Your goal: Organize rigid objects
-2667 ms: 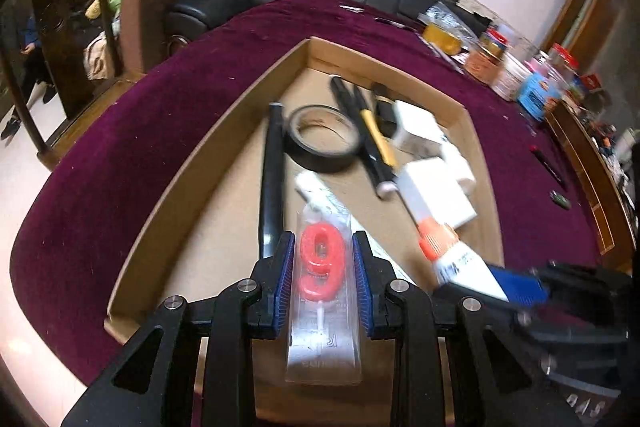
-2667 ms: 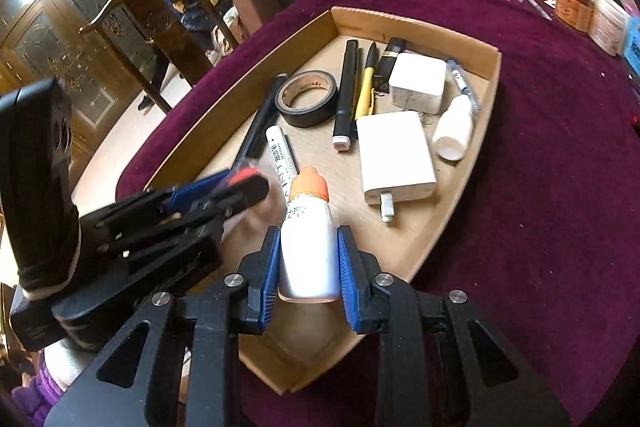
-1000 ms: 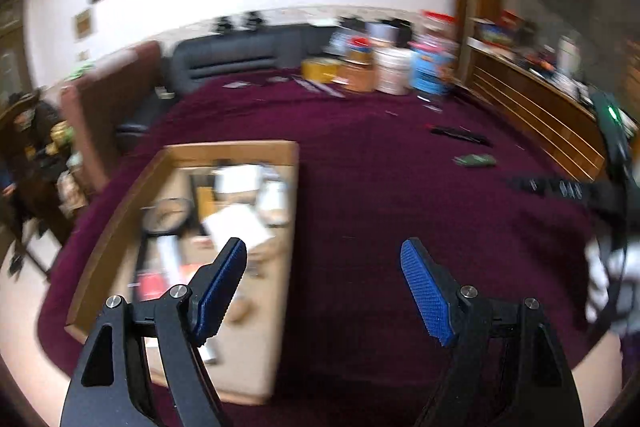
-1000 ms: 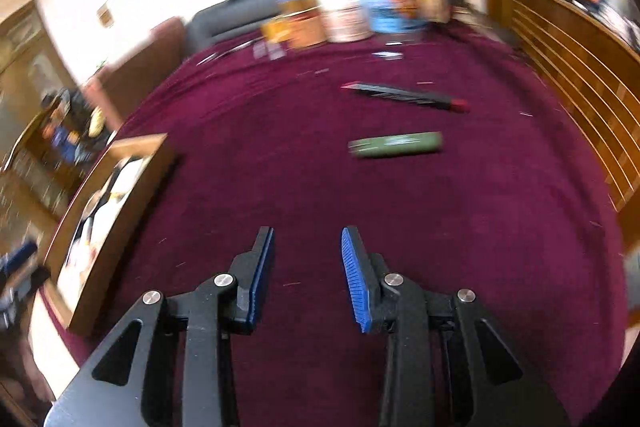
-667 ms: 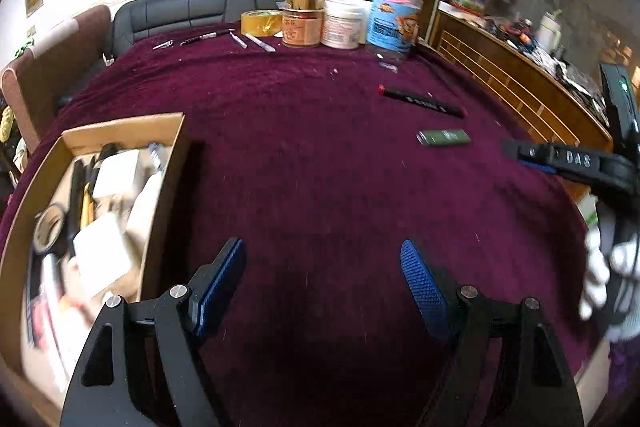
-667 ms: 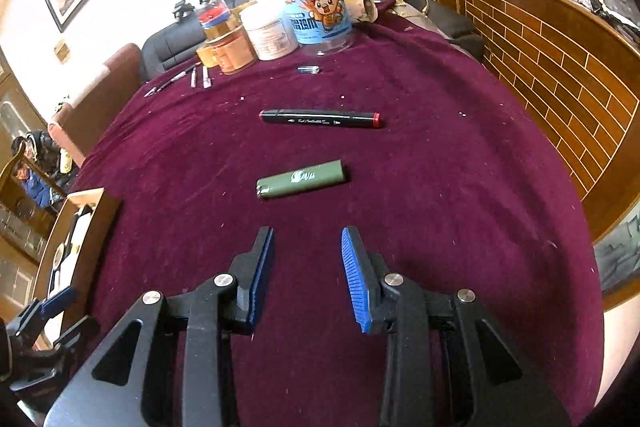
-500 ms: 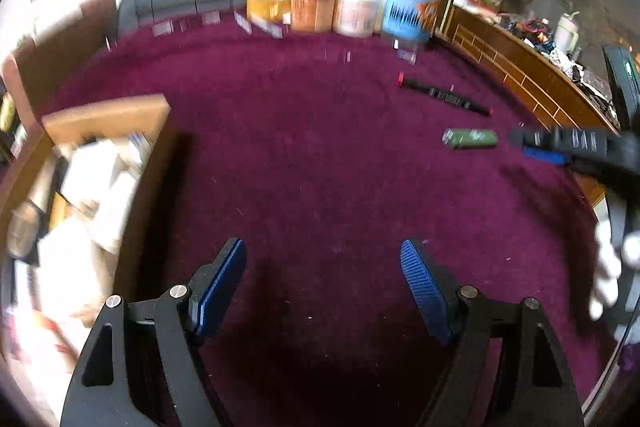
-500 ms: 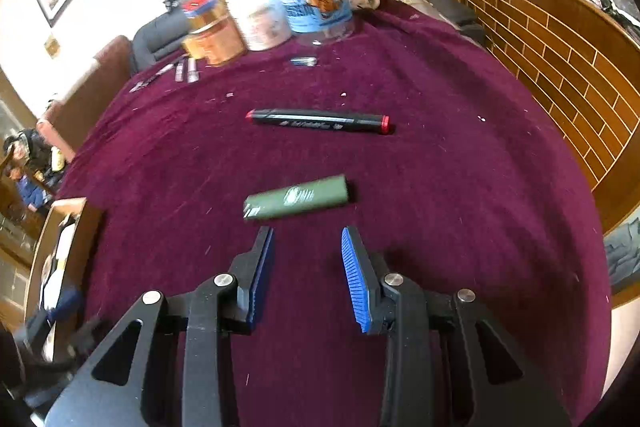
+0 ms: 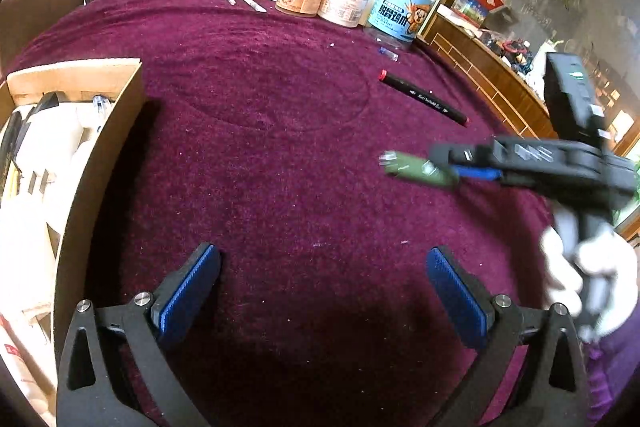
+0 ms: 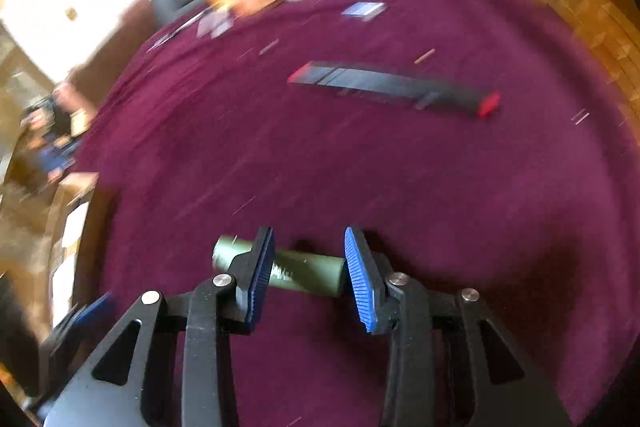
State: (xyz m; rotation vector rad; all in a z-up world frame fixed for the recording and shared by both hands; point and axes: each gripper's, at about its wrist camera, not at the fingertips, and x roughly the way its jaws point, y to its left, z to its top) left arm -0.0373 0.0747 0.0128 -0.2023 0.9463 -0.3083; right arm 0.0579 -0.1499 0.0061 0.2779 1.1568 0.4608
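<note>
The left gripper (image 9: pixel 320 279) hangs over bare purple cloth (image 9: pixel 260 147), its jaws opening wide with nothing between them. The right gripper (image 10: pixel 308 275) straddles the green lighter (image 10: pixel 308 273) lying crosswise on the cloth; its jaws are opening, pads not pressing (view blurred). A black marker (image 10: pixel 394 89) lies at twelve o'clock; the cardboard tray (image 9: pixel 100 147) sits at nine.

Bright daylight from behind; right wrist view motion-blurred, fisheye edges dark, curved.
</note>
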